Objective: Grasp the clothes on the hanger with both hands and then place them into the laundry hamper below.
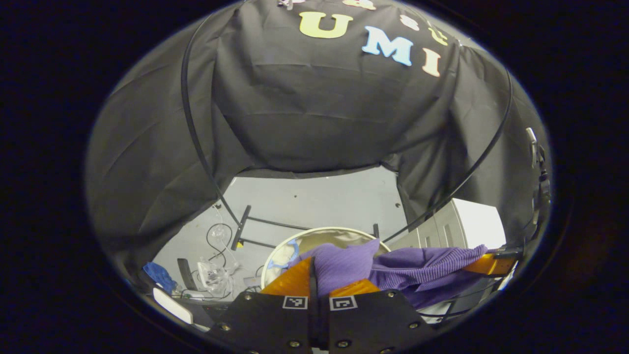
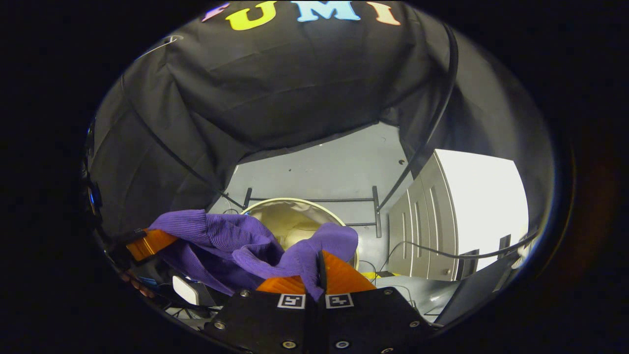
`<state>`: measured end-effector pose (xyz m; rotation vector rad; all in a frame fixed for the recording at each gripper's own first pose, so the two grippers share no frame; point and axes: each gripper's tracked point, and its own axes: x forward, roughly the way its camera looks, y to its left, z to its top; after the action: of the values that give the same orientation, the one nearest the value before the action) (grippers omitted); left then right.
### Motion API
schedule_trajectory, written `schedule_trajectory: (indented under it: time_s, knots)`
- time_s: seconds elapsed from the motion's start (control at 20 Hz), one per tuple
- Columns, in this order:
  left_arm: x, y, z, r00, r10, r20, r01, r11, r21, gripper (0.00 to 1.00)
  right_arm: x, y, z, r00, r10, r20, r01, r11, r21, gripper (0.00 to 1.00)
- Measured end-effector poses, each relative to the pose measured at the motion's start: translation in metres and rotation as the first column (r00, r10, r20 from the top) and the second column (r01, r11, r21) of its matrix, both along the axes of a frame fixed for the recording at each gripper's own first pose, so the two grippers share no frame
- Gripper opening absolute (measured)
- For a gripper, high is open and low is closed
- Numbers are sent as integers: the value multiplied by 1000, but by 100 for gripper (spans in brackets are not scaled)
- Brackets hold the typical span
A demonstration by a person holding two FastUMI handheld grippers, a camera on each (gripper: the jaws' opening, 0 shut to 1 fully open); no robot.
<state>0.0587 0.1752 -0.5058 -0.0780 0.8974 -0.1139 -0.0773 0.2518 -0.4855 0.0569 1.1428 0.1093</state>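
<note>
left gripper (image 1: 319,282) black plate with silver screws, two square tags, right gripper (image 2: 317,278) alike

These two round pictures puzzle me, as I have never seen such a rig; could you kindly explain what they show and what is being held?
No robot arm is at work here: a person holds a two-finger gripper in each hand, and a camera rides on each, looking forward along its fingers. In the left gripper view, the left gripper pinches one end of a purple garment; the right gripper shows farther off at the right edge. In the right gripper view, the right gripper pinches the other end of it, so the cloth hangs stretched between them. Below, on the grey floor, stands the round laundry hamper, open. A white cabinet stands to one side.
</note>
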Motion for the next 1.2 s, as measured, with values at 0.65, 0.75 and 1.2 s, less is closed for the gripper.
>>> schedule_trajectory:
  time_s: [0.65, 0.75, 1.2]
  knots:
    - [-8, -1, 9, 999, -3, 32, 3, 1000, -1, 5, 4, 2, 9, 1000, -8, -21, 8, 1000, 13, 2]
    - [-11, -2, 14, 999, 10, 38, -9, 1000, -16, 1, 8, 5, 13, 1000, 4, -14, -4, 1000, 9, 2]
    - [-23, 10, 23, 996, 36, 76, -35, 999, -11, 22, -8, -2, 16, 997, 27, -68, -28, 1000, -12, 12]
